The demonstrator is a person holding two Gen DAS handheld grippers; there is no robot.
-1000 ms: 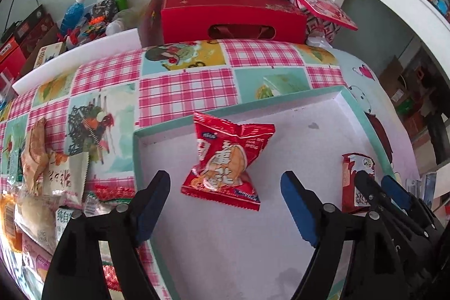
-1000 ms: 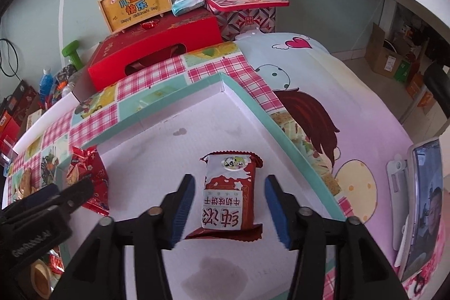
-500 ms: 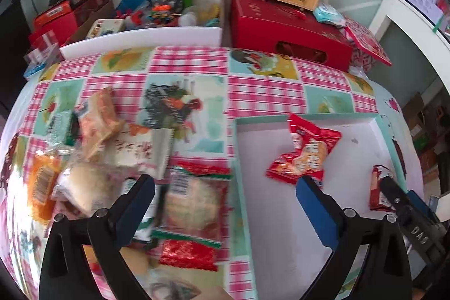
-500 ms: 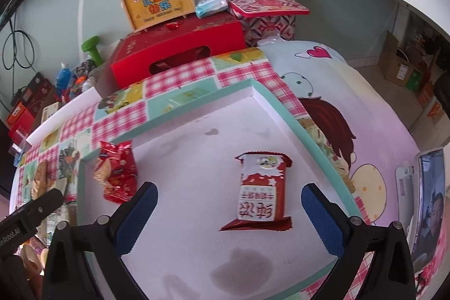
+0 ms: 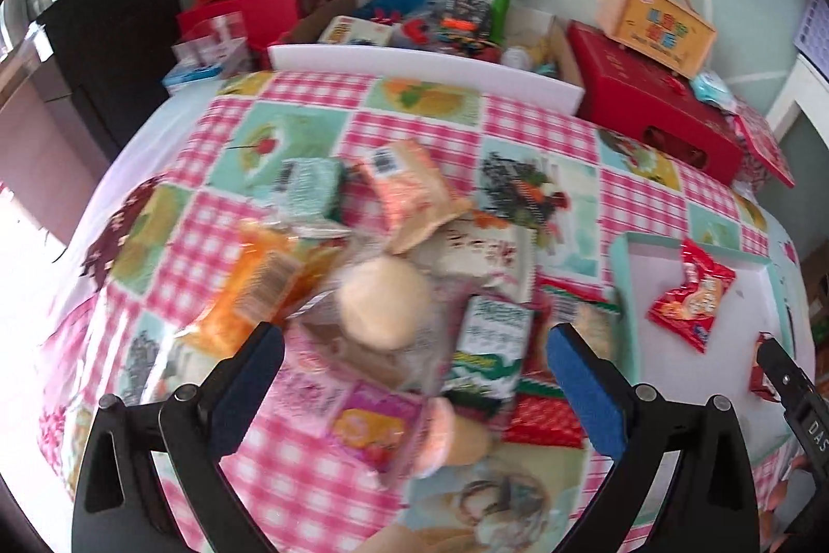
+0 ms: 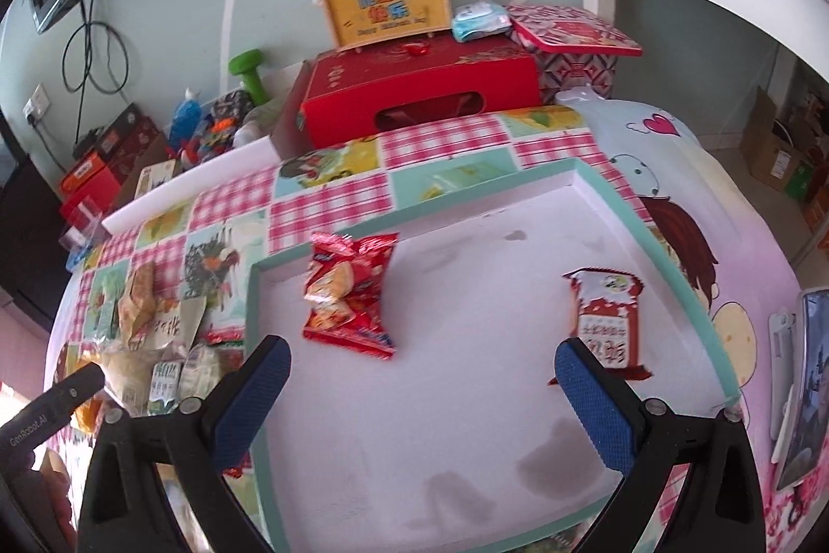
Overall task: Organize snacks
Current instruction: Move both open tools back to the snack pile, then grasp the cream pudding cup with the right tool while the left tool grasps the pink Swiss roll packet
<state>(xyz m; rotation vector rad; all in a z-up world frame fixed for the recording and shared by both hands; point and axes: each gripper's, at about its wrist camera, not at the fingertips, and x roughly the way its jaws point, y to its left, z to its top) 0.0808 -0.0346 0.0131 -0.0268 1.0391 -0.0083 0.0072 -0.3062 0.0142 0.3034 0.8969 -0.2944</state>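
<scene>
Left wrist view, left hand-held gripper [image 5: 414,377] released above snack pile [image 5: 383,294], right hand-held gripper [image 6: 422,390] released over tray [image 6: 668,252].

Motion blur smeared the heaped snack packets [image 5: 383,309] beyond reading, and the right gripper's finger [image 5: 790,384] hid a tray packet.

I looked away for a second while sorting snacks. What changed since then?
Both grippers have just opened wide and hold nothing. The left gripper swung from the tray over to the snack pile; the right gripper backed off. The red packet and wafer packet stayed in the tray.
</scene>
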